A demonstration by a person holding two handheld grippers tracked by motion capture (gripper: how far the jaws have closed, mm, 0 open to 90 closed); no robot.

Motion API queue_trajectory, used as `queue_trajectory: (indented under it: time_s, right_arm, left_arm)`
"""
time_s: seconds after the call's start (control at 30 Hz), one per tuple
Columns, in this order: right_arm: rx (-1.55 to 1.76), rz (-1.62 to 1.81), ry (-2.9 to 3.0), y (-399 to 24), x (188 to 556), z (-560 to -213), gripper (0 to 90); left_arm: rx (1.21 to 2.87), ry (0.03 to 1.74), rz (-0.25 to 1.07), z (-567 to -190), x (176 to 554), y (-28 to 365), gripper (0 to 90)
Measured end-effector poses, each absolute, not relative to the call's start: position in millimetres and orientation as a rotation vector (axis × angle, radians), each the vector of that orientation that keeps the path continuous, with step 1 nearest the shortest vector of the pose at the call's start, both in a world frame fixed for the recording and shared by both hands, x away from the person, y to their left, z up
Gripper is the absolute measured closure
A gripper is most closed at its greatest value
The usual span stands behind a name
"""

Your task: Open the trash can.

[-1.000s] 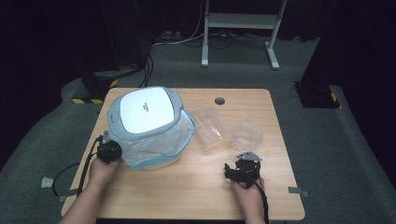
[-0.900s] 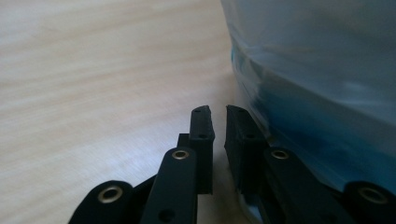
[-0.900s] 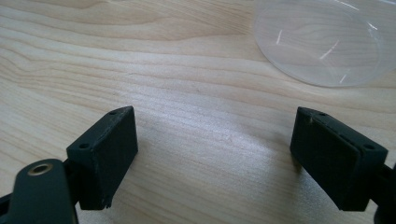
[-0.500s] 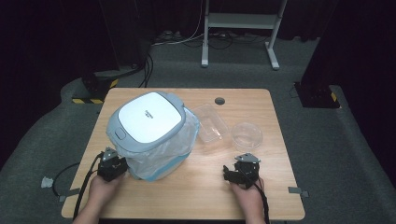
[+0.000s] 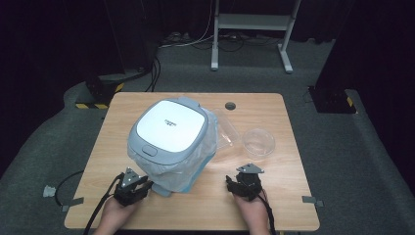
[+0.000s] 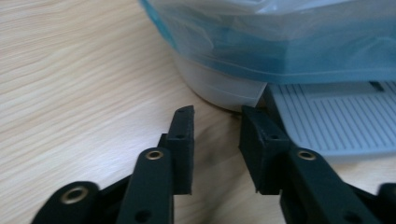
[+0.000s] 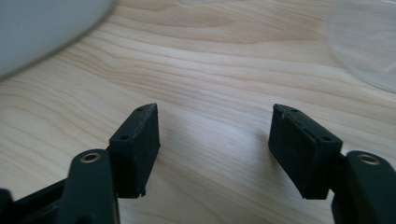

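bin (image 5: 169, 142) with bag: table (image 5: 274, 112) left-centre, pedal toward front edge | left gripper (image 6: 215, 122): jaws just opening, empty, beside pedal (image 6: 336, 116) | right gripper (image 7: 215, 116): spread, just narrowing, bare wood ahead | clear bowl (image 5: 258, 142) right

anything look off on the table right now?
Mostly the white-lidded pedal bin: it sits tilted, leaning toward the near left corner, with its clear plastic bag liner bunched loosely outside the rim. The left gripper, jaws open and empty, is right at the bin's grey foot pedal. No spill or damage shows.
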State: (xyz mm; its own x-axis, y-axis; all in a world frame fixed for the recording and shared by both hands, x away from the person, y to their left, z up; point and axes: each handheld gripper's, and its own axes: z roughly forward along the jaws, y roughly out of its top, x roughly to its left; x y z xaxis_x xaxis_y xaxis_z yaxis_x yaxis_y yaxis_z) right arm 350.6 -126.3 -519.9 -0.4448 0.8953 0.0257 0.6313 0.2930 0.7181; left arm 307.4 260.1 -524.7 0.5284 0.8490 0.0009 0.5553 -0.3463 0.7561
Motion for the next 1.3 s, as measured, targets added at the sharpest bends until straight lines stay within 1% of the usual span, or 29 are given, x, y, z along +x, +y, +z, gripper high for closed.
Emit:
queue_trajectory:
  time_s: [0.03,0.1,0.13,0.17,0.2,0.27,0.3,0.4,0.5,0.6,0.63,0.67,0.7,0.77,0.8,0.9,1.0,1.07,1.2,1.3]
  right_arm:
    - [1.35,0.973,2.194,-117,348,-518,38.5]
    - [1.331,1.002,2.203,-110,345,-516,41.5]
    - [1.323,1.016,2.202,-107,343,-514,43.7]
    - [1.323,1.016,2.202,-107,343,-514,43.7]
    - [1.324,1.048,2.206,-103,340,-512,46.7]
    - [1.322,1.058,2.207,-102,339,-511,48.0]
    - [1.321,1.087,2.209,-98,335,-510,51.9]
    - [1.32,1.119,2.206,-94,332,-507,54.4]
    - [1.319,1.161,2.205,-89,330,-504,55.7]
    - [1.282,1.178,2.199,-72,327,-497,57.2]
    - [1.273,1.182,2.198,-69,327,-495,57.2]
    - [1.273,1.182,2.198,-69,327,-495,57.2]
    - [1.244,1.185,2.193,-58,325,-492,58.7]
    - [1.205,1.175,2.208,-50,326,-490,60.6]
    - [1.203,1.164,2.203,-46,327,-489,64.8]
    - [1.208,1.148,2.178,-42,332,-489,68.3]
    - [1.207,1.147,2.172,-41,336,-489,69.9]
    - [1.209,1.123,2.159,-36,346,-488,72.2]
    - [1.219,1.108,2.148,-34,358,-488,73.3]
    - [1.251,1.098,2.127,-34,378,-487,75.2]
  left_arm:
    - [2.053,1.127,0.517,-525,307,259,59.6]
    - [2.036,1.152,0.497,-524,309,263,56.9]
    - [2.021,1.171,0.483,-524,309,266,57.1]
    - [2.021,1.171,0.483,-524,309,266,57.1]
    - [2.006,1.197,0.502,-523,311,272,57.5]
    - [1.994,1.226,0.522,-523,312,277,57.9]
    - [1.961,1.265,0.522,-522,314,285,57.6]
    - [1.902,1.281,0.513,-520,316,293,57.6]
    - [1.866,1.27,0.534,-517,320,291,57.6]
    - [1.844,1.258,0.531,-515,333,285,57.8]
    - [1.822,1.256,0.513,-513,335,283,58.4]
    - [1.822,1.256,0.513,-513,335,283,61.6]
    - [1.822,1.253,0.535,-512,335,280,64.1]
    - [1.821,1.252,0.51,-512,336,281,65.0]
    - [1.815,1.257,0.496,-512,335,281,65.5]
    - [1.817,1.256,0.503,-511,334,280,69.1]
    - [1.815,1.26,0.512,-511,335,279,71.8]
    - [1.806,1.27,0.516,-511,336,279,72.6]
    - [1.801,1.276,0.532,-511,341,276,74.7]
    - [1.795,1.284,0.549,-512,351,267,75.8]
